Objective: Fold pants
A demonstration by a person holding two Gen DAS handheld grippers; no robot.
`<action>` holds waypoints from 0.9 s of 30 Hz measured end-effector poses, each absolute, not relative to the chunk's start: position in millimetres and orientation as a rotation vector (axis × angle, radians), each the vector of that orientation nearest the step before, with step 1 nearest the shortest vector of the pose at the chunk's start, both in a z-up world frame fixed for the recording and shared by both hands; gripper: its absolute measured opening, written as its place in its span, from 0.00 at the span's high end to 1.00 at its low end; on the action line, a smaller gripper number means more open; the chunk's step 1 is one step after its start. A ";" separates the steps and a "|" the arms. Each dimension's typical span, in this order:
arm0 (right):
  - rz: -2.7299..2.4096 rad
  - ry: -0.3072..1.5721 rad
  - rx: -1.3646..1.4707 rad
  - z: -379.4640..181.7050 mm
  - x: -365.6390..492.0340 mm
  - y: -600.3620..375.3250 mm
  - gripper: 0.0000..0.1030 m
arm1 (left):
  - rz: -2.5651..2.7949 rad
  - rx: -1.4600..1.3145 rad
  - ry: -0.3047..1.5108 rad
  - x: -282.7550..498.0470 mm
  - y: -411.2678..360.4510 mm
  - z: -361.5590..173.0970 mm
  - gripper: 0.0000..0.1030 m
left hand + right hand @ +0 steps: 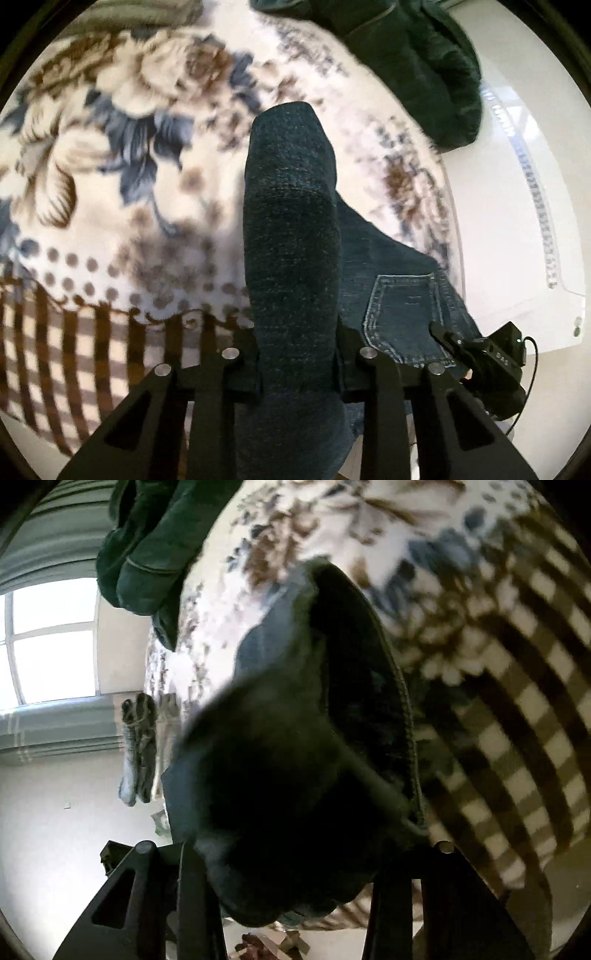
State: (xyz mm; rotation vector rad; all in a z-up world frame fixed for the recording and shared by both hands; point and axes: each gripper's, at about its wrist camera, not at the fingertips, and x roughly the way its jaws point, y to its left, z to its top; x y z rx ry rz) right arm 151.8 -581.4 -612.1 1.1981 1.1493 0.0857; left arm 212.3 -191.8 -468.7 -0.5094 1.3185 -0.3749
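Dark blue jeans [291, 229] lie on a floral blanket [122, 155]. One part of them is bunched into a thick roll that rises off the blanket and runs back between the fingers of my left gripper [299, 373], which is shut on it. A back pocket [402, 314] shows to the right of the roll. In the right wrist view, a blurred, dark bunch of the jeans [295, 775] fills the gap between the fingers of my right gripper [284, 878], which is shut on it. The fabric hides both grippers' fingertips.
A dark green garment [424, 74] lies at the blanket's far edge, and it also shows in the right wrist view [147, 554]. A black device with a cable [495, 362] sits next to the pocket. White flooring [509, 206] borders the blanket. A window [48, 638] is at the left.
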 end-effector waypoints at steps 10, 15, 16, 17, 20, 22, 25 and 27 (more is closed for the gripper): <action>0.220 1.077 1.084 -484.6 209.4 -531.9 0.62 | -0.370 -0.560 1.188 240.6 -143.9 -361.1 0.77; 0.275 1.038 1.049 -435.8 271.0 -467.9 0.62 | -0.345 -0.589 1.103 287.6 -79.9 -310.4 0.77; 0.284 1.029 1.048 -427.0 295.0 -449.0 0.62 | -0.341 -0.594 1.089 300.6 -63.1 -301.8 0.77; 0.296 1.021 1.052 -420.2 319.4 -428.9 0.62 | -0.335 -0.596 1.077 310.7 -48.0 -295.2 0.77; 0.315 1.000 1.044 -396.1 365.2 -377.2 0.62 | -0.331 -0.598 1.048 354.6 8.9 -275.0 0.77; 0.327 0.983 1.053 -391.0 409.6 -331.8 0.62 | -0.329 -0.598 1.035 388.6 47.4 -266.7 0.78; 0.343 0.962 1.083 -390.9 469.5 -269.1 0.62 | -0.313 -0.579 1.013 447.6 104.0 -259.1 0.78; 0.353 0.947 1.105 -396.7 511.0 -231.7 0.62 | -0.295 -0.566 1.005 488.9 138.2 -260.9 0.78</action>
